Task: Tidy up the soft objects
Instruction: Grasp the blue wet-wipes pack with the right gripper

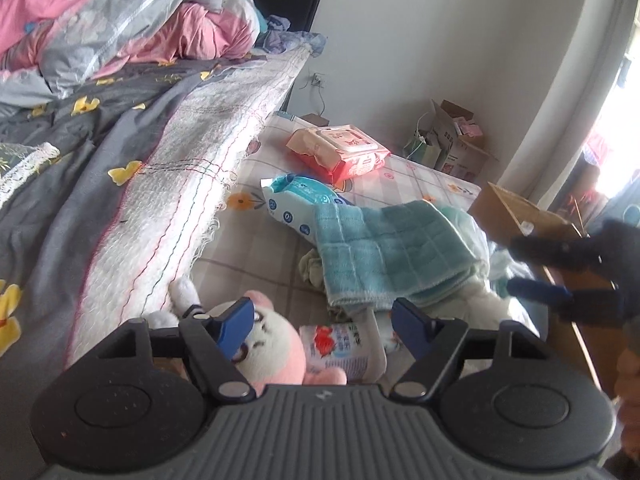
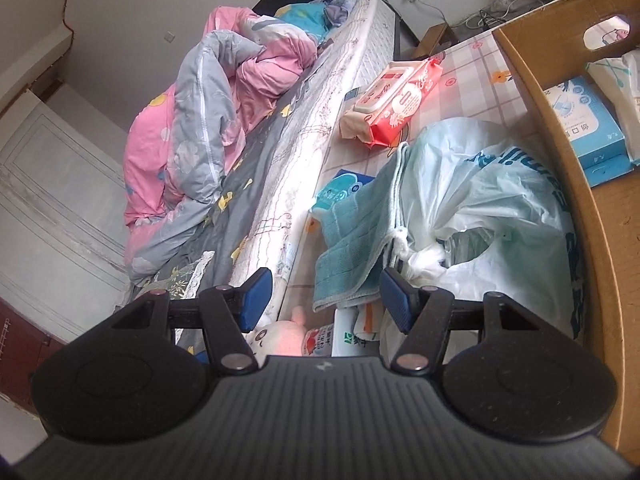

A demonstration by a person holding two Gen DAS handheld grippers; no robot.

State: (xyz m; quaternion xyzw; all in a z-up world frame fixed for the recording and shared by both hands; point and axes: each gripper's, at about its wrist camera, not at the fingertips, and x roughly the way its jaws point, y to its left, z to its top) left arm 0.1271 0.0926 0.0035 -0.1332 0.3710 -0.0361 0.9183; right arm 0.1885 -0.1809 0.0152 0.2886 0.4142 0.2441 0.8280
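A teal towel (image 1: 384, 248) lies over a pile on the checked mat (image 1: 400, 184); it also shows in the right wrist view (image 2: 348, 248). A pink-and-white plush toy (image 1: 272, 348) lies right under my open, empty left gripper (image 1: 324, 324), beside a small printed pack (image 1: 340, 352). A red wipes pack (image 1: 340, 148) and a blue-white wipes pack (image 1: 296, 204) lie farther off. My right gripper (image 2: 320, 296) is open and empty above the towel's edge and a white plastic bag (image 2: 480, 208). The right gripper also shows at the right of the left wrist view (image 1: 560, 276).
A bed with a white mattress edge (image 1: 168, 184) and pink-grey bedding (image 1: 120, 20) runs along the left. A cardboard box (image 2: 592, 184) holding tissue packs stands on the right. More boxes (image 1: 452, 136) stand by the far wall.
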